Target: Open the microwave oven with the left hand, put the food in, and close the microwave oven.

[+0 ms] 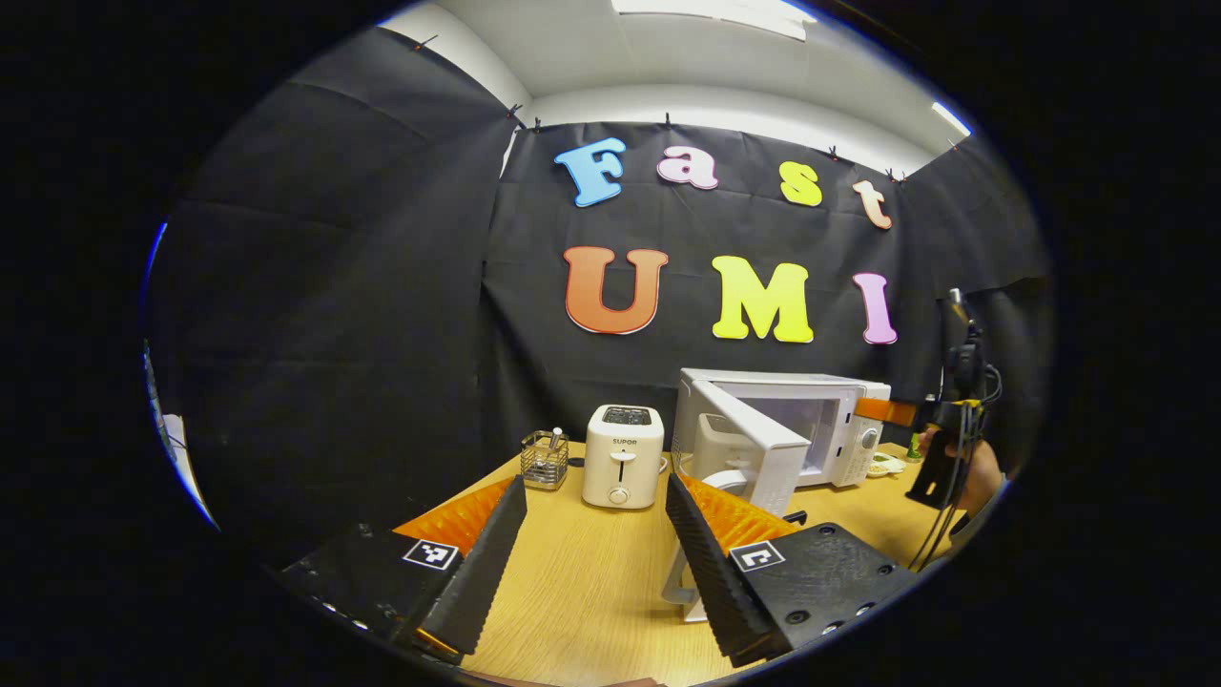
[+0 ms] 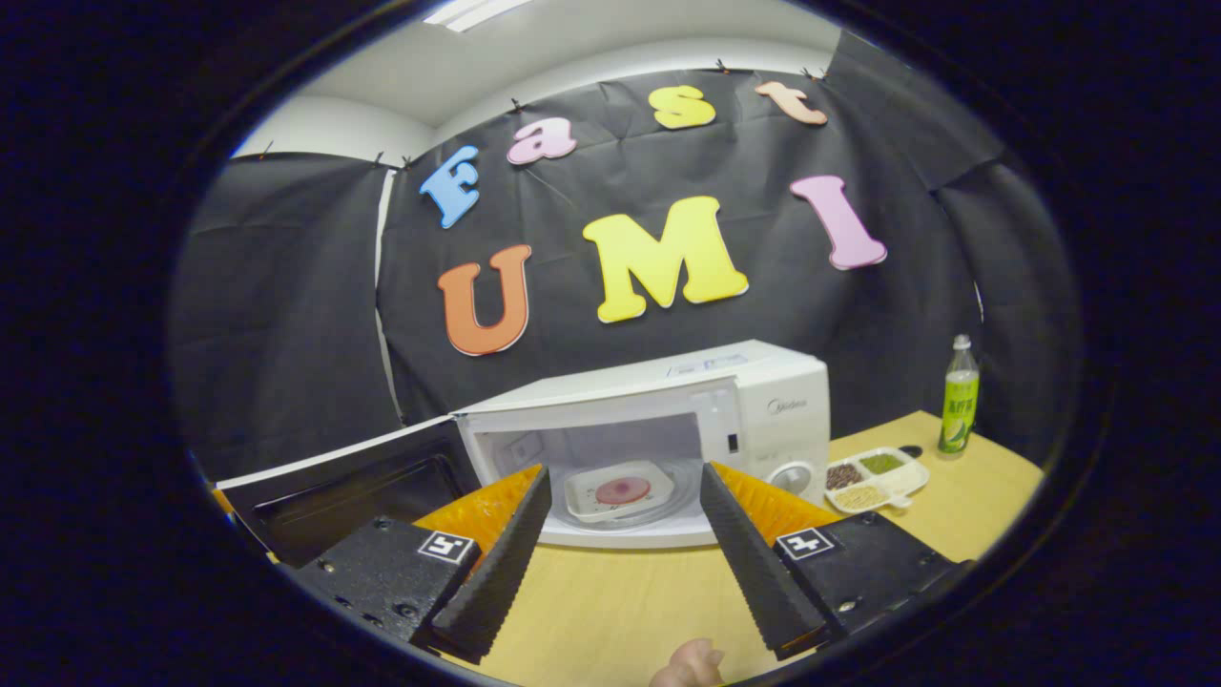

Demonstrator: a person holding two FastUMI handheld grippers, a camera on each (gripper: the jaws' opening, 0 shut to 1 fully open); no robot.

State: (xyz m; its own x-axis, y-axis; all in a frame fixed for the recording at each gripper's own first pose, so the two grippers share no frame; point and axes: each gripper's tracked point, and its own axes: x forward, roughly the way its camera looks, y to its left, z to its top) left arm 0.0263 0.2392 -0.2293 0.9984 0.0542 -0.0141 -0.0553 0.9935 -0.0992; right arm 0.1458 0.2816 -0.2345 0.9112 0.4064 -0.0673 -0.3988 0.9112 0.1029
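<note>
The white microwave [image 2: 773, 405] stands with its door [image 2: 348, 482] swung wide open to the left. Inside, on the turntable, rests a white square plate of food [image 2: 620, 491] with a pink slice on it. My right gripper [image 2: 620, 549] is open in front of the cavity, a short way back from it, holding nothing. In the left gripper view the microwave [image 1: 849, 420] is at the right with its door [image 1: 758, 439] edge-on toward me. My left gripper [image 1: 596, 553] is open over the table, empty, just left of the door. The right gripper [image 1: 954, 429] and its hand show at the far right.
A white toaster [image 1: 622, 455] and a small wire holder [image 1: 545, 459] stand on the wooden table [image 1: 582, 582] left of the microwave. Right of the microwave lie a divided snack dish [image 2: 876, 480] and a green bottle [image 2: 958, 396]. Black cloth walls close in the booth.
</note>
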